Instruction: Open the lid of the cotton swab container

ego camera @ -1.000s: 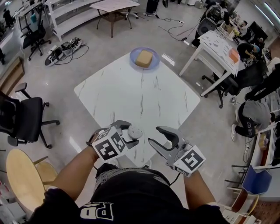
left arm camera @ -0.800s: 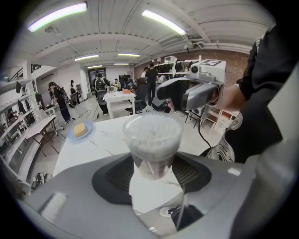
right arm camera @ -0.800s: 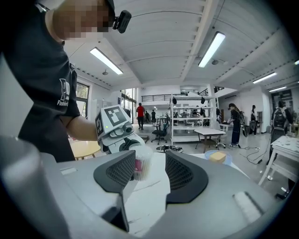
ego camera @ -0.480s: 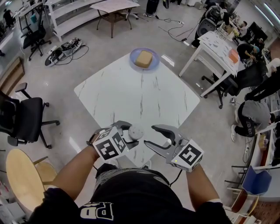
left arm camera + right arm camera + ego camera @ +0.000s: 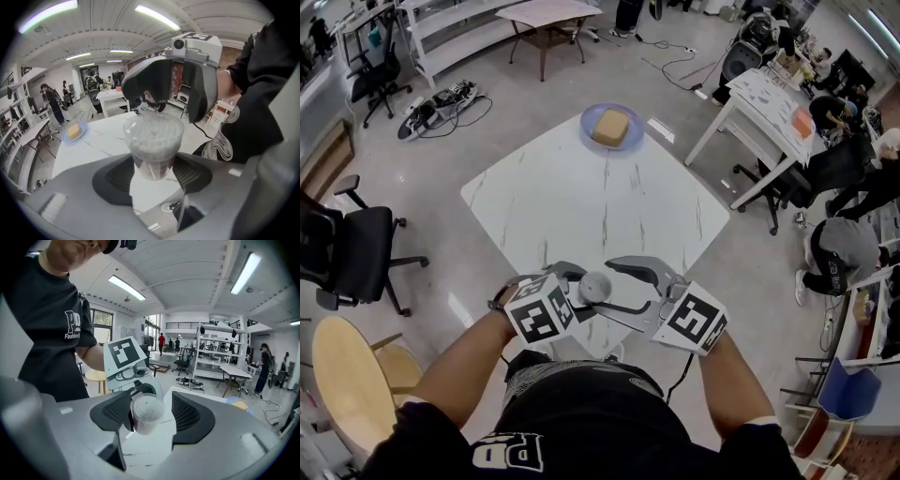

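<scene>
The cotton swab container [image 5: 595, 283] is a small clear round tub packed with white swabs, held above the near corner of the white table [image 5: 600, 206]. My left gripper [image 5: 577, 289] is shut on its lower body, and the pads press both sides in the left gripper view [image 5: 152, 174]. The container [image 5: 152, 133] stands upright there, with its lid end up. My right gripper [image 5: 611, 286] has just been opening its jaws and now straddles the container's top. In the right gripper view the container [image 5: 146, 412] sits close to the left pad, with a gap to the right pad, inside the right gripper [image 5: 152, 414].
A blue plate [image 5: 630, 141] with a yellow block [image 5: 609, 126] sits at the table's far corner. A black office chair [image 5: 342, 253] and a wooden stool [image 5: 347, 375] stand to the left. A white desk [image 5: 773, 103] and people are at the right.
My right gripper has swung left and turned toward the container, its jaws spreading wider, and now brackets the container's top. The left gripper and container have hardly moved.
</scene>
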Available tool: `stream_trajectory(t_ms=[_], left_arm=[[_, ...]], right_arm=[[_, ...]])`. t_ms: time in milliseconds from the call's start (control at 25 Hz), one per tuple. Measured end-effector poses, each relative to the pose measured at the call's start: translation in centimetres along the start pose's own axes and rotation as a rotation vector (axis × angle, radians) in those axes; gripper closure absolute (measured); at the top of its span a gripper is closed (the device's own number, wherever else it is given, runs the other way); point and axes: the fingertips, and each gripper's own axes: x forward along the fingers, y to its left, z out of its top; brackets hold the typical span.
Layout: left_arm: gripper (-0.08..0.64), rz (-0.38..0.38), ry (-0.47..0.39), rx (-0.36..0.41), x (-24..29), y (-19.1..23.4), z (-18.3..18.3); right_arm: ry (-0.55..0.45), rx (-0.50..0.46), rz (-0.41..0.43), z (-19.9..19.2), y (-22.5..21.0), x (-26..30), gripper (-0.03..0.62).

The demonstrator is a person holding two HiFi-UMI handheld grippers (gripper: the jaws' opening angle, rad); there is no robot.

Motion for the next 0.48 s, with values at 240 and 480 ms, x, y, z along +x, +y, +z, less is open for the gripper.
stream_trajectory(t_ms=[240, 480], left_arm=[[0.255, -0.015, 0.007, 0.020, 0.1, -0.4, -0.1], [0.254, -0.021, 0.008, 0.032, 0.1, -0.6, 0.0]], right_arm=[[0.047, -0.039, 0.053, -0.1, 0.6, 1.3, 0.334], [0.110, -0.077, 0.095, -1.1, 1.2, 2.3, 0.333]])
